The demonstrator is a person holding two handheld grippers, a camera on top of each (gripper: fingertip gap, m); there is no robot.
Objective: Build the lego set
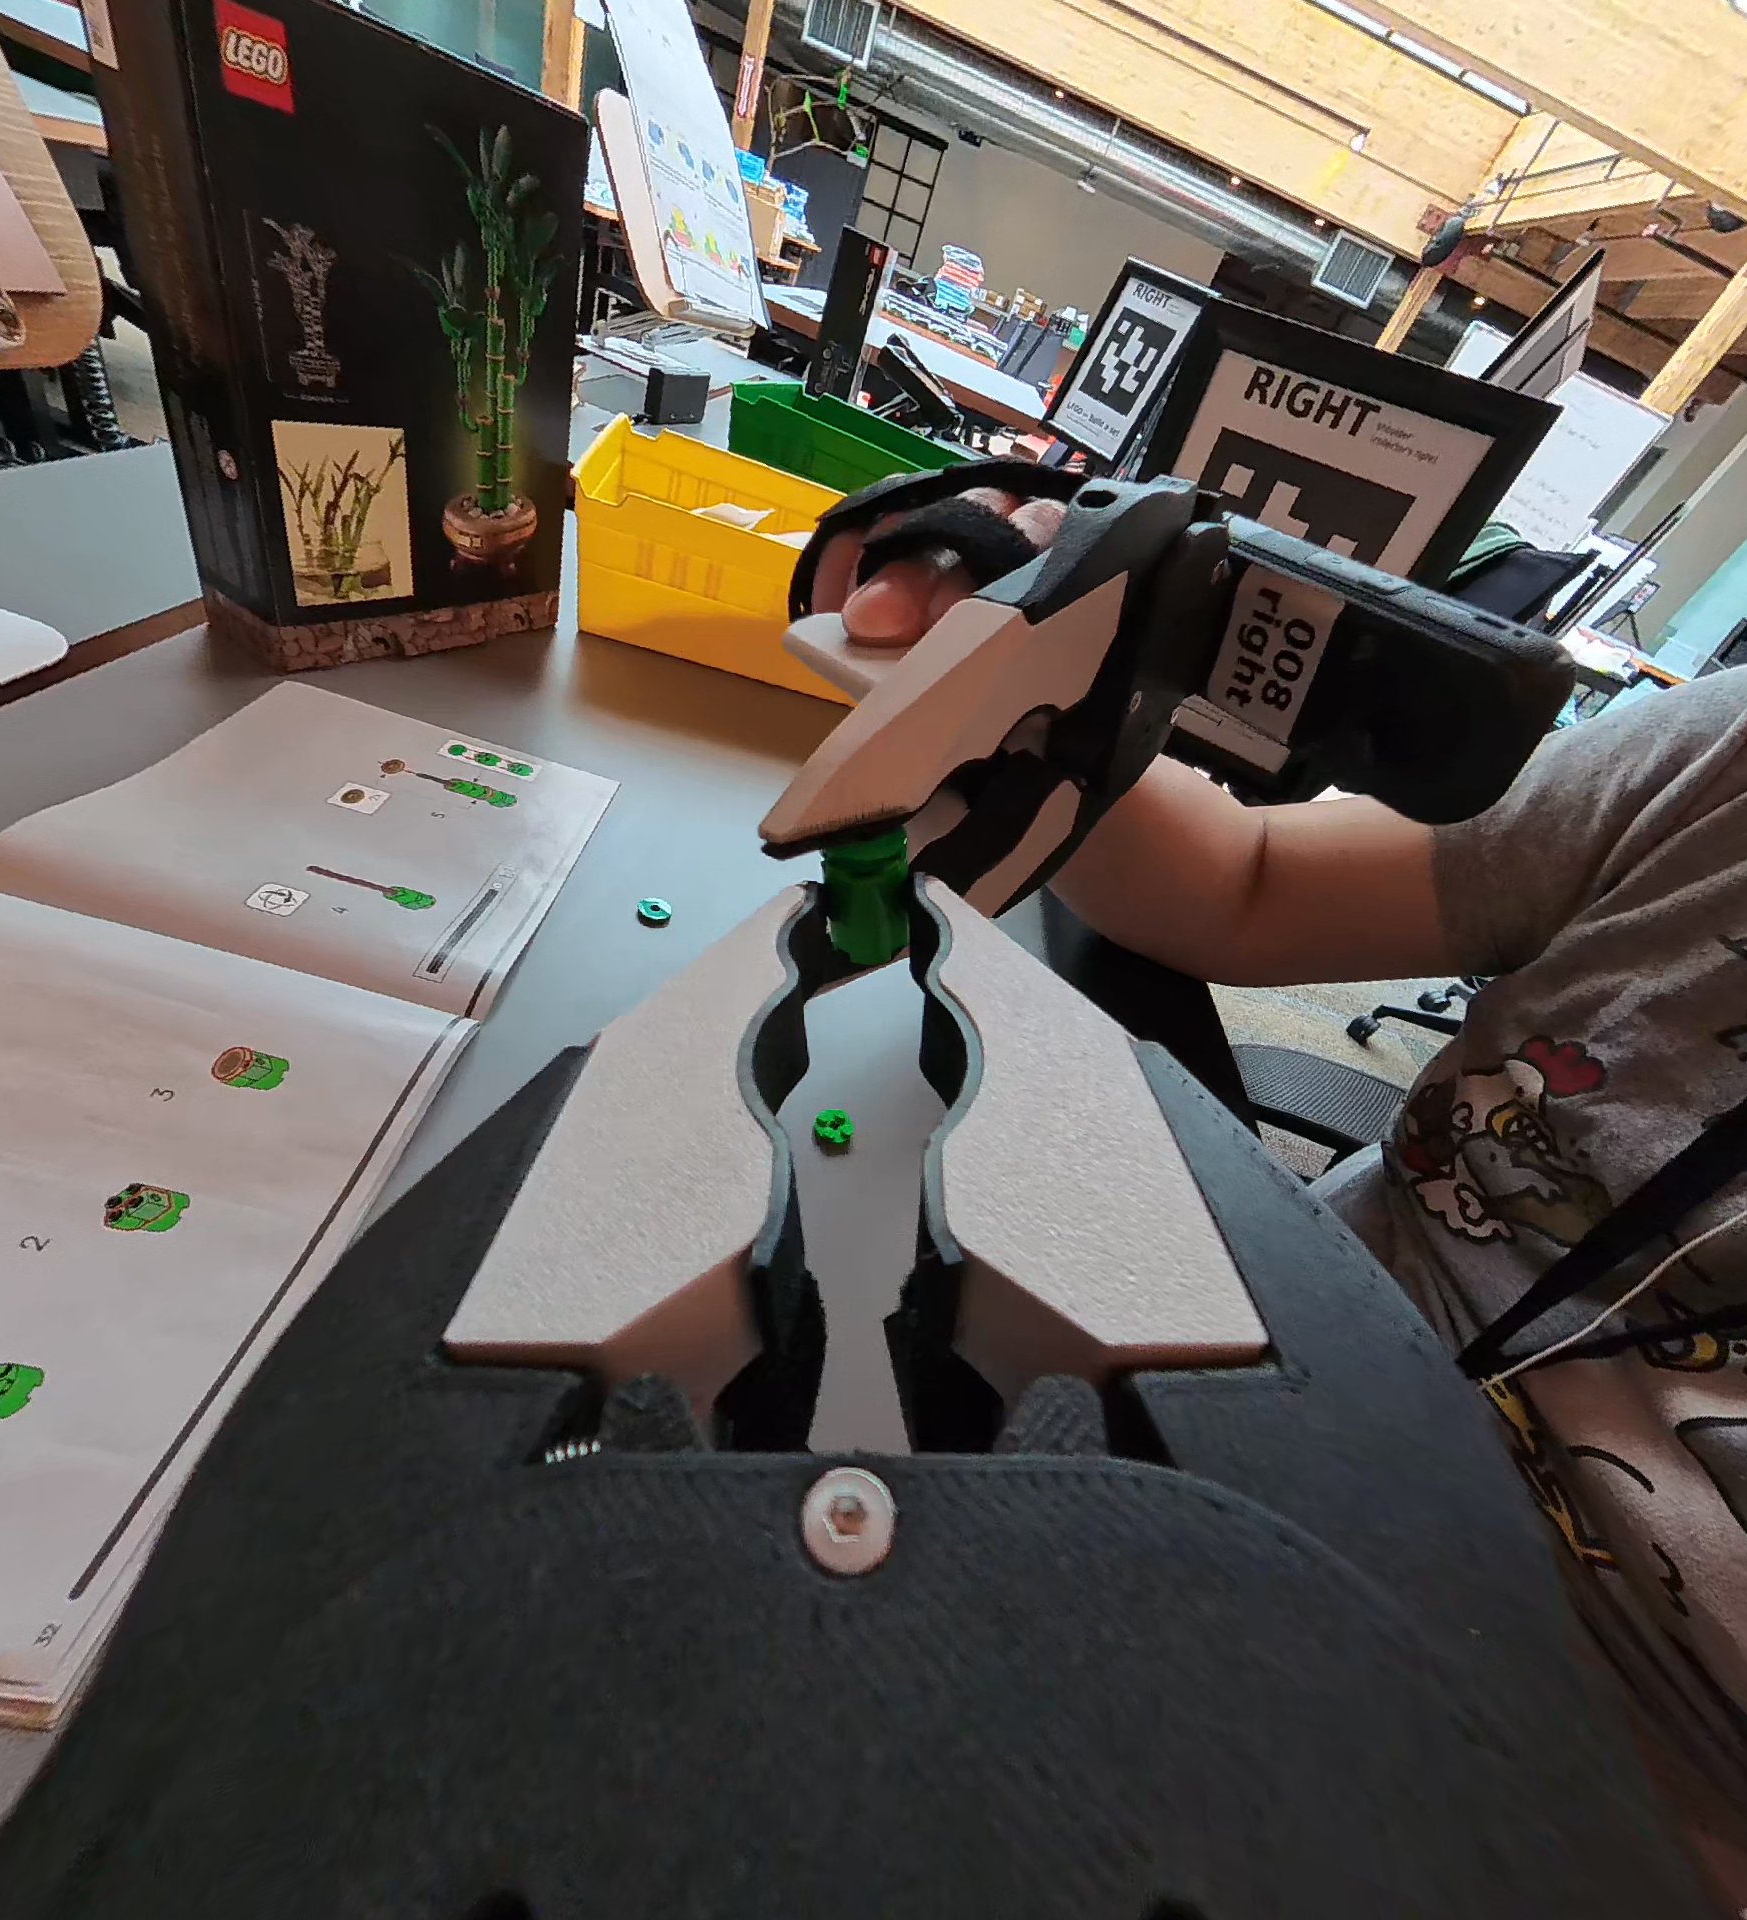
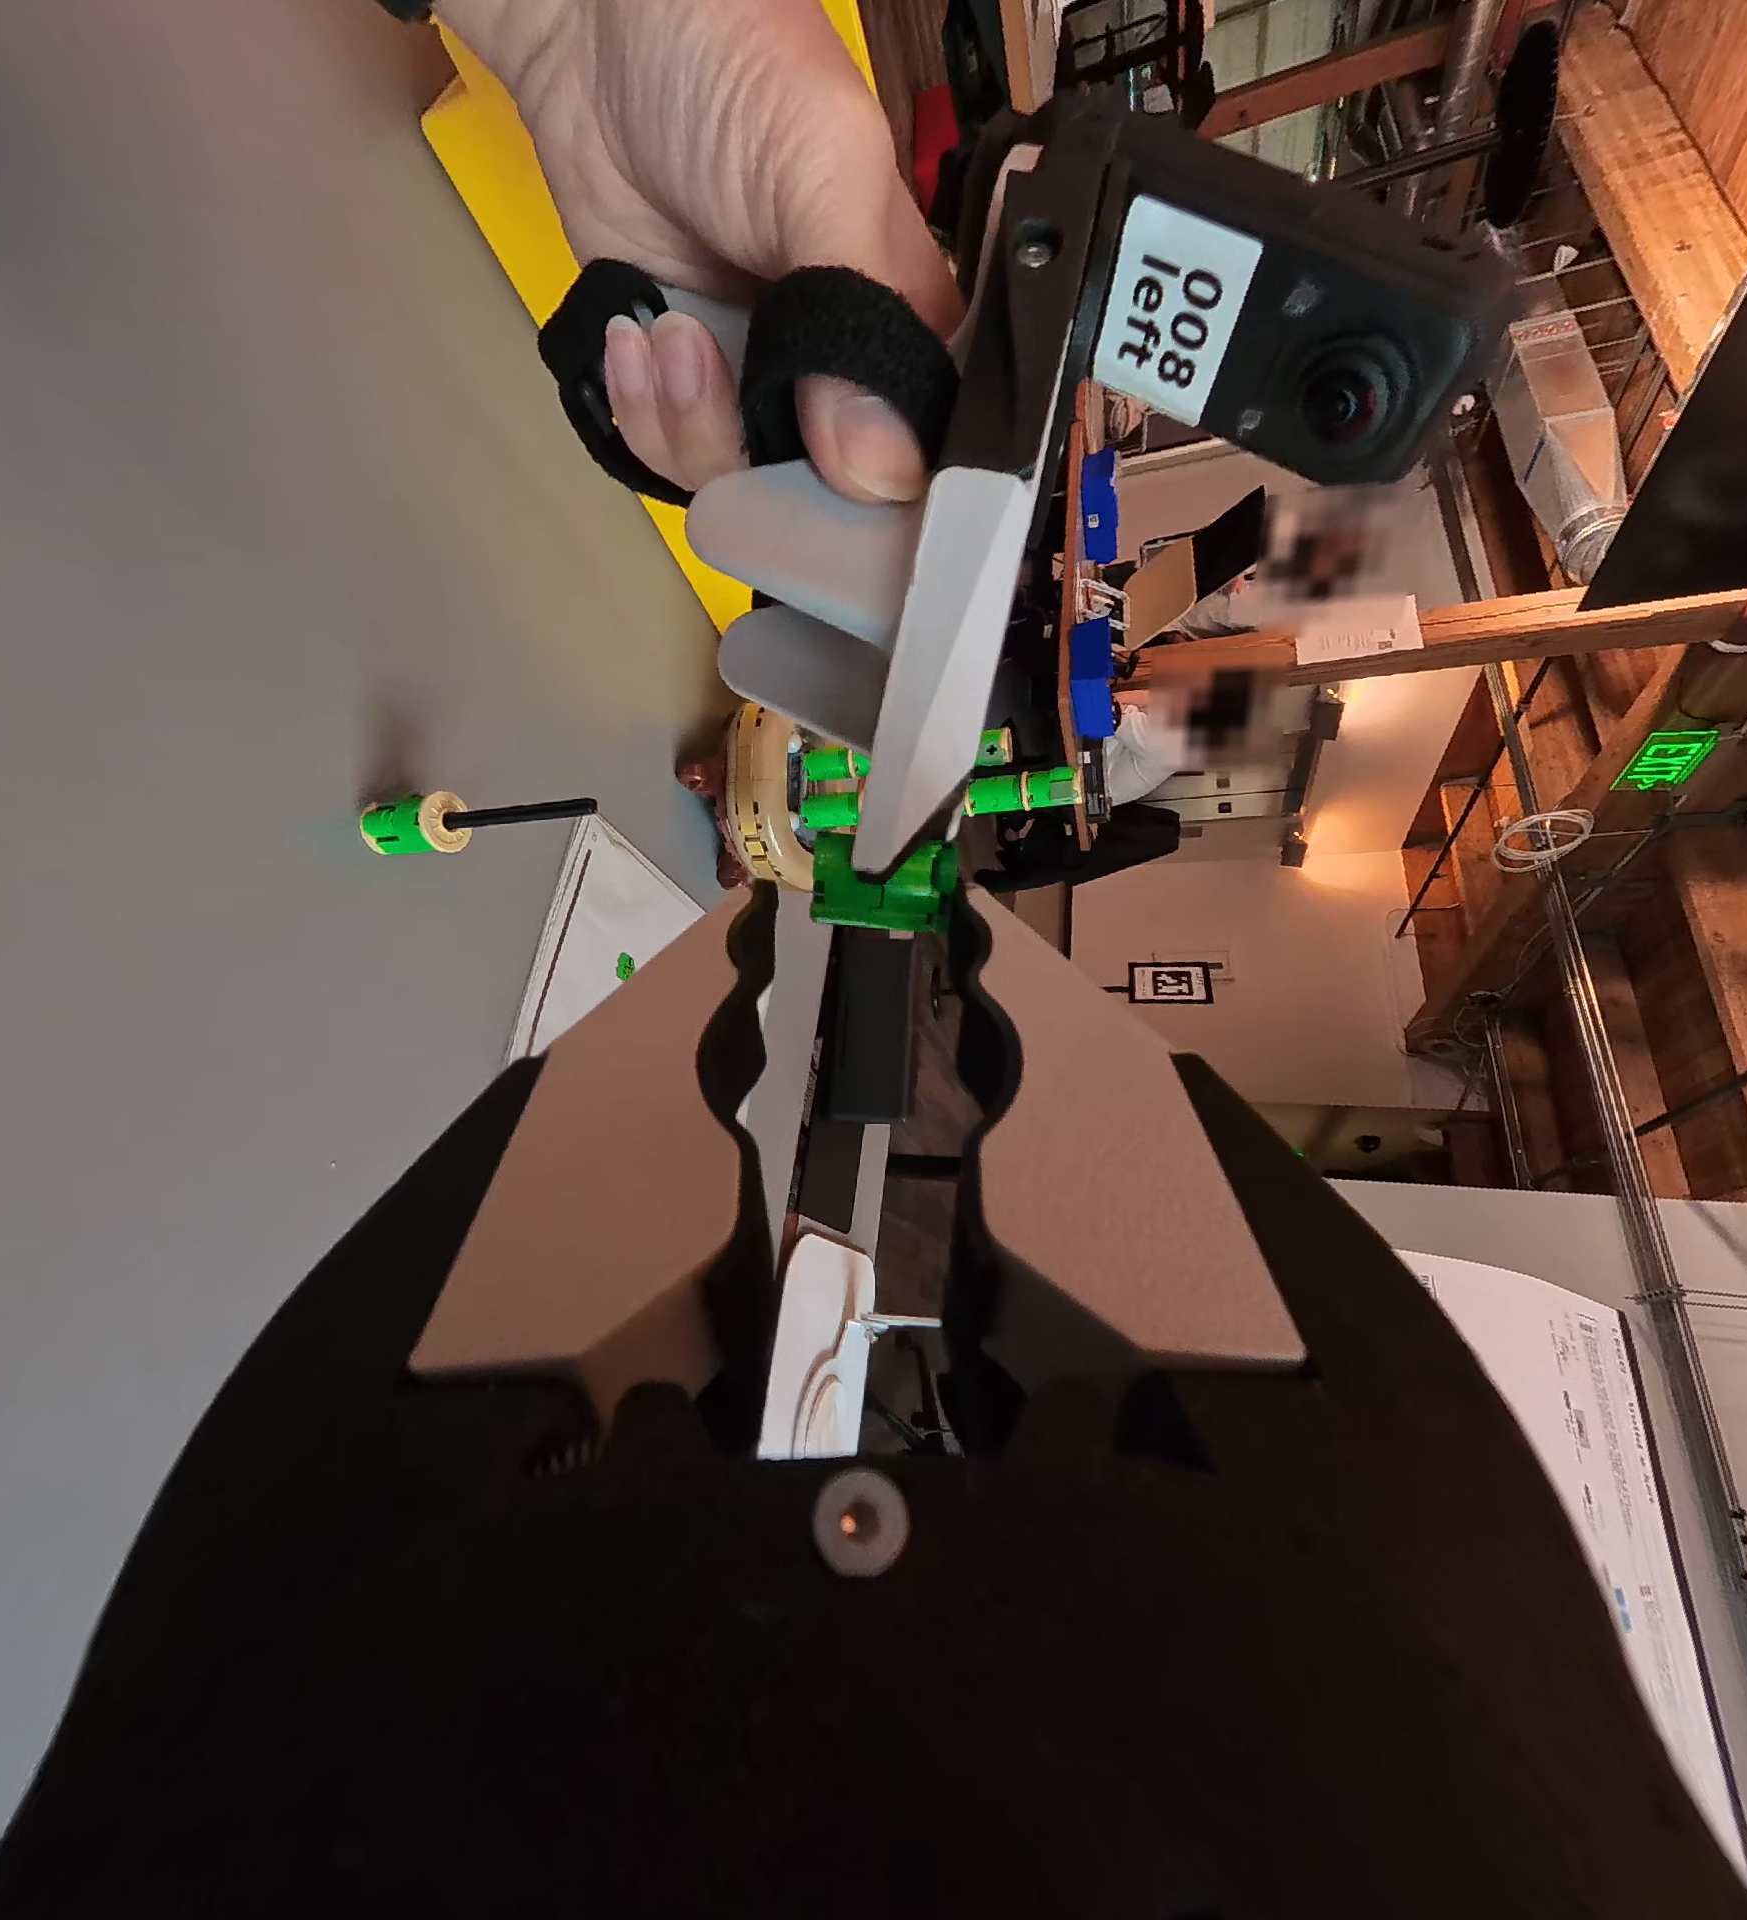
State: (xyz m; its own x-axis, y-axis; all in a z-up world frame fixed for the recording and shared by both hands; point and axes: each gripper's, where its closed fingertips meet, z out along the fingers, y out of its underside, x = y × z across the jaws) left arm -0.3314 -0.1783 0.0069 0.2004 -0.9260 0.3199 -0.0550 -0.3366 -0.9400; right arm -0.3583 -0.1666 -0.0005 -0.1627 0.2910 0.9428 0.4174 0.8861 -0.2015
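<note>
Both the left gripper (image 1: 866, 914) and right gripper (image 2: 874, 902) pinch one half-hidden green piece (image 1: 864, 906).

A tall dark box (image 1: 360, 312) on the tabletop has a red logo square at its top corner. An open booklet (image 1: 173, 1039) shows small step numbers beside little pictures. A white sticker (image 1: 1274, 665) with black print is on a black camera (image 1: 1420, 675). Two black-framed signs, one big (image 1: 1336, 468) and one small (image 1: 1129, 358), carry bold letters over block patterns. In the right wrist view, another white sticker (image 2: 1175, 312) is on a camera (image 2: 1347, 384). A green lit sign (image 2: 1669, 758) hangs by a beam. A white sheet (image 2: 1596, 1455) has print too small to read.
</note>
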